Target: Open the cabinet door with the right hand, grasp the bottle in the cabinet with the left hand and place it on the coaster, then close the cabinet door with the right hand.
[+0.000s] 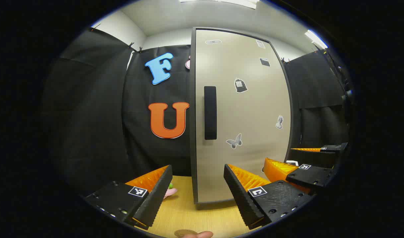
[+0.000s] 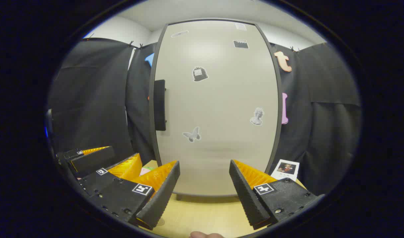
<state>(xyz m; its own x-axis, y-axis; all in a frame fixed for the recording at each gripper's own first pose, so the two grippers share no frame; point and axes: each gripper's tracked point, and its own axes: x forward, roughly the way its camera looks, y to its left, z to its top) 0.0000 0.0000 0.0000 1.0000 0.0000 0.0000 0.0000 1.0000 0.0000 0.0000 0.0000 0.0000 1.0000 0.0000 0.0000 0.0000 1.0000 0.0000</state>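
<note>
Both our left gripper [image 1: 195, 195] and right gripper [image 2: 203, 195] gape wide, empty; cabinet door [image 2: 218, 99] closed, handle [image 2: 159, 105] untouched, everything remains.

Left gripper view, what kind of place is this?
Likely a staged recording booth, not a real kitchen: black cloth hangs as walls, a sticker-covered cabinet door stands shut on a wooden table, and both open grippers face it.
</note>
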